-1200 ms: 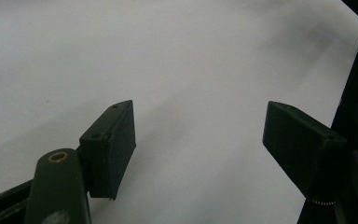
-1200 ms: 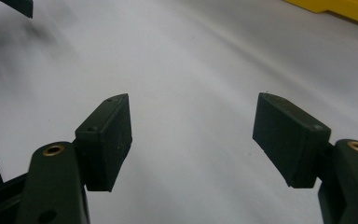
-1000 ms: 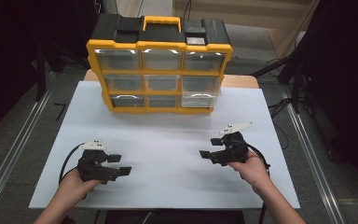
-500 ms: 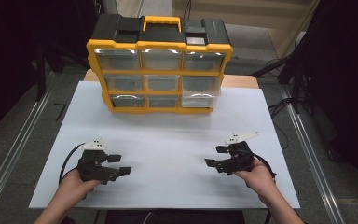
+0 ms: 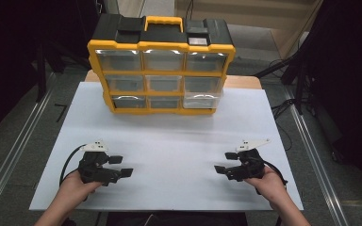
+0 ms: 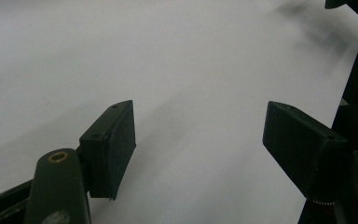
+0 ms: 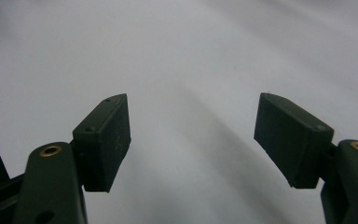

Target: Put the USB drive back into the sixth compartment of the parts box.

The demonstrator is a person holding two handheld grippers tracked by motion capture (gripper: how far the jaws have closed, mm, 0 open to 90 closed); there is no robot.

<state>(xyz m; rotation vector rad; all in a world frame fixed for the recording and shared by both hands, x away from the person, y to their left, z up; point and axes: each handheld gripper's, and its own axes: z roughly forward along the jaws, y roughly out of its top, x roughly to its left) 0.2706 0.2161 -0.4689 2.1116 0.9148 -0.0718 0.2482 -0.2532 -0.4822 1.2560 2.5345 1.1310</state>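
Both grippers, left gripper [image 5: 121, 165] and right gripper [image 5: 224, 162], rest jaws apart, well short of the organizer [image 5: 160, 70].

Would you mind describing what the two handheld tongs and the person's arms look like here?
Both tongs, left and right, are black, with two flat rectangular jaws, brass-coloured pivot rings and a grey three-cornered plate on top. A black cable loops from the left one. The forearms are bare, with no sleeves showing.
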